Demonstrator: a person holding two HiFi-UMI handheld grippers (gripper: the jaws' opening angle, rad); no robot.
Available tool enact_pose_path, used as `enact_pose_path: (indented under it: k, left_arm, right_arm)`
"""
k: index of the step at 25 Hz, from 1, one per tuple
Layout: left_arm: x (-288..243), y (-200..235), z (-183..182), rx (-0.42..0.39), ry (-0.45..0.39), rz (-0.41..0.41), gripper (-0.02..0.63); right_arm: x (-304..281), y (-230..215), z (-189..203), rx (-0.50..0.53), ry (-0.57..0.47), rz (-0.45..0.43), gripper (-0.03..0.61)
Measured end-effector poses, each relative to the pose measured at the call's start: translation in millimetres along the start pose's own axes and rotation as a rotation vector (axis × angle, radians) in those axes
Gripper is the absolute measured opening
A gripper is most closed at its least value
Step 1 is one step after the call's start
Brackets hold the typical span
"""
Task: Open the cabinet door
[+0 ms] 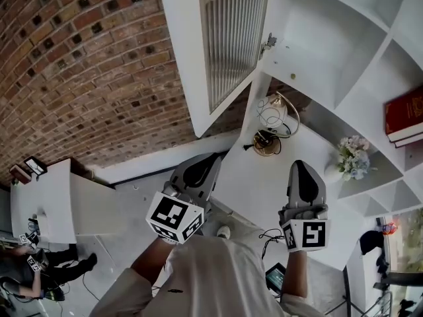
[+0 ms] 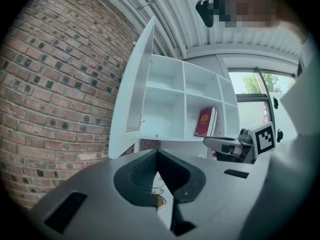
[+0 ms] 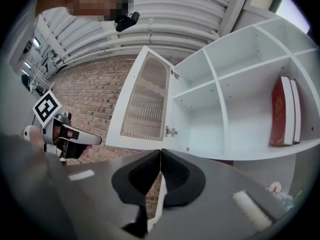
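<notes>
Left tongs [image 2: 157,152] and right tongs [image 3: 160,151], both clenched on nothing, are held clear of the cabinet door [image 1: 225,45]. We judge this is because the one door already stands wide open against the brick wall [image 1: 86,78]. On the shelves we count two red books [image 3: 282,111].

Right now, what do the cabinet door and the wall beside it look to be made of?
Cabinet door: white-painted frame, probably wood or board; centre pane looks like ribbed glass, from fine ridges. Wall: bare red-brown brick, visible mortar lines.
</notes>
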State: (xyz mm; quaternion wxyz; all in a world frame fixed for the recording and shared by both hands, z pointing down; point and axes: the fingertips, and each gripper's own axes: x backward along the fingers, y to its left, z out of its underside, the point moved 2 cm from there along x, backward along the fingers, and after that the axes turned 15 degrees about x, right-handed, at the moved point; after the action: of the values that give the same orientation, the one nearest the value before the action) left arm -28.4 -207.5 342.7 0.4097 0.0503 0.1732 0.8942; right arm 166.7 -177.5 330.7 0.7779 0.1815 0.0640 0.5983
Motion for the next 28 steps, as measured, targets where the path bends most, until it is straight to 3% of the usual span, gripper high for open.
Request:
enact_pose_path:
  k: [15,28]
  left_arm:
    - [0.9,3.9,1.7,0.015,-0.015,-0.010,0.009]
    - [1.2,0.9,0.2,0.009,-0.021,-0.010,0.009]
  right_arm:
    - [12.1,-6.5,7.3,-0.045,0.013,0.047,0.009]
    - [6.4,-3.9,2.6,-0.028,0.009,0.023,0.008]
